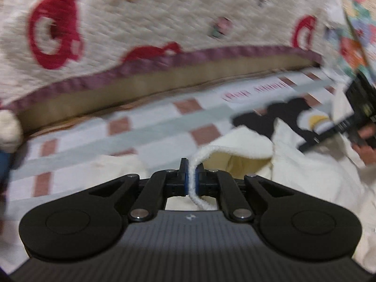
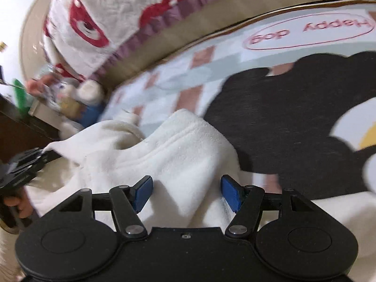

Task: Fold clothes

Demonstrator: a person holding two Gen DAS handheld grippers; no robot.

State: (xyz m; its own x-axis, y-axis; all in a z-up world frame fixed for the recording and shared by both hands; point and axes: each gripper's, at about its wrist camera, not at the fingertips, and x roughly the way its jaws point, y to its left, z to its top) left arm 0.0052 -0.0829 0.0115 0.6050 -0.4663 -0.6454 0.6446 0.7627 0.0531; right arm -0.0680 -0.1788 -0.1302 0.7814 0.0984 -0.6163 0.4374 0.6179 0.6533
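A cream fleece garment (image 1: 293, 164) lies crumpled on a patterned mat (image 1: 150, 127). My left gripper (image 1: 193, 176) is shut on a thin fluffy edge of it, and the cloth rises in a loop just beyond the pads. In the right wrist view the same garment (image 2: 178, 145) bulges up in a thick fold. My right gripper (image 2: 186, 191) is open over that fold, with its blue pads (image 2: 232, 195) standing on either side and clear of the cloth. The other gripper (image 2: 21, 171) and a hand show at the left edge there.
A cream blanket with red prints and a purple border (image 1: 145, 23) hangs over the sofa edge behind the mat. The mat shows a large black dog figure (image 2: 293, 117) and a "Happy dog" label (image 2: 310, 34). A plush toy (image 2: 87, 98) sits at the left.
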